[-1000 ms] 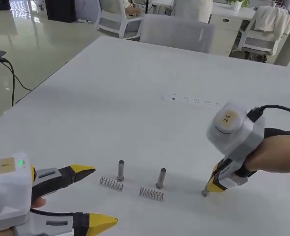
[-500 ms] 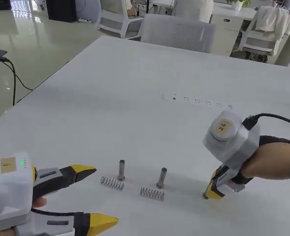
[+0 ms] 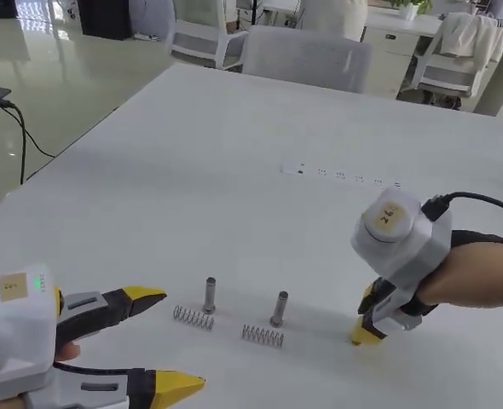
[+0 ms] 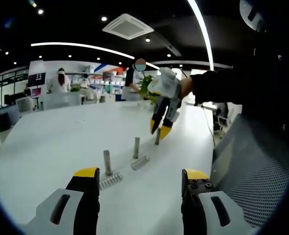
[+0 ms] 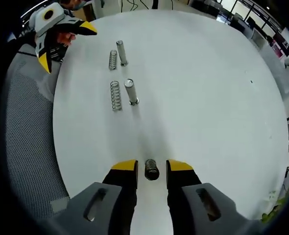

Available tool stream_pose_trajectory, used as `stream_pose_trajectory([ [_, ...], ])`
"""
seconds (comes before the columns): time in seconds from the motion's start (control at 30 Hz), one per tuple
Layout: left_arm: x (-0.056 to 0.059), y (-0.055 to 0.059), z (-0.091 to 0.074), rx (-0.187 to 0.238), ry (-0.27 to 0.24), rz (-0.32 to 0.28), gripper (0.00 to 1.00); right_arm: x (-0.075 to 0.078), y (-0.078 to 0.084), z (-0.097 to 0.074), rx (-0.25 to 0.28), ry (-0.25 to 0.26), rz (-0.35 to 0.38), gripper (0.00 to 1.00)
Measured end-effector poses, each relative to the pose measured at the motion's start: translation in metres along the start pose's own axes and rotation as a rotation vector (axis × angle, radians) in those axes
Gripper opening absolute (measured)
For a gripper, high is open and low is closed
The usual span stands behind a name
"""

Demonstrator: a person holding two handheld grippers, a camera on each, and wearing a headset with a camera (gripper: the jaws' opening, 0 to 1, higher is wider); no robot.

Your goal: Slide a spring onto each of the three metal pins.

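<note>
1. Over at the right end of the row, the right gripper [image 3: 367, 331] points down at the table [image 3: 234, 170]. Its jaws are a little apart, one either side of a spring [image 5: 151, 170] seen end-on. A sliver of table shows on both sides of the coil, so I'd say it isn't pinching it. The spring stands upright as if it's threaded over something, but whatever is inside it is hidden.
2. My read is that the first of three is about done, with two to go.
3. The left gripper [image 3: 164, 341] hangs at the near left with its jaws wide apart and nothing in them.
4. The left pin [image 3: 210, 294] and middle pin [image 3: 280, 308] stand upright and bare. Each has a loose coil lying flat just beside its base: the left spring [image 3: 193, 318] and the middle spring [image 3: 262, 336].
5. Next move, I reckon: grab the middle spring near one end, turn it upright and line it up over the pin top. The pins look free-standing, so a nudge could tip one.
6. Farther back there's a socket strip [image 3: 341, 176] set into the table, and office chairs [image 3: 307, 55] at the far edge. Nothing sits between the grippers and the pins.
</note>
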State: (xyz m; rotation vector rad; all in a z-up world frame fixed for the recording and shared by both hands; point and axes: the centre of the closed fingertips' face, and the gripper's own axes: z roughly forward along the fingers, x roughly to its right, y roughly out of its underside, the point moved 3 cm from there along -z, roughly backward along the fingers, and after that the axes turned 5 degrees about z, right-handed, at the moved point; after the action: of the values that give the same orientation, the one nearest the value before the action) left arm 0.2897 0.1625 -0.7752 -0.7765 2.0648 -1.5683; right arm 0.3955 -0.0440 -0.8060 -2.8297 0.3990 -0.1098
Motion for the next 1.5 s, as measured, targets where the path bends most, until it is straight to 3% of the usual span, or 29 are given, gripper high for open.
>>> stream_pose_trajectory([
  [0.23, 0.002, -0.002, 0.003, 0.001, 0.009, 0.005, 0.63, -0.007, -0.015, -0.011, 0.039, 0.013, -0.036, 0.22],
  [0.53, 0.002, -0.002, 0.002, -0.001, 0.008, 0.009, 0.63, -0.03, -0.037, -0.011, 0.097, -0.055, -0.053, 0.21],
  [0.87, 0.004, -0.004, 0.003, -0.002, 0.009, 0.012, 0.63, -0.048, -0.049, 0.01, 0.106, -0.101, -0.079, 0.21],
  [1.3, 0.006, -0.004, 0.003, -0.007, 0.013, 0.013, 0.62, -0.059, -0.062, 0.033, 0.122, -0.126, -0.086, 0.17],
  [1.5, 0.006, -0.003, 0.002, -0.009, 0.012, 0.008, 0.62, -0.058, -0.065, 0.041, 0.119, -0.113, -0.096, 0.16],
])
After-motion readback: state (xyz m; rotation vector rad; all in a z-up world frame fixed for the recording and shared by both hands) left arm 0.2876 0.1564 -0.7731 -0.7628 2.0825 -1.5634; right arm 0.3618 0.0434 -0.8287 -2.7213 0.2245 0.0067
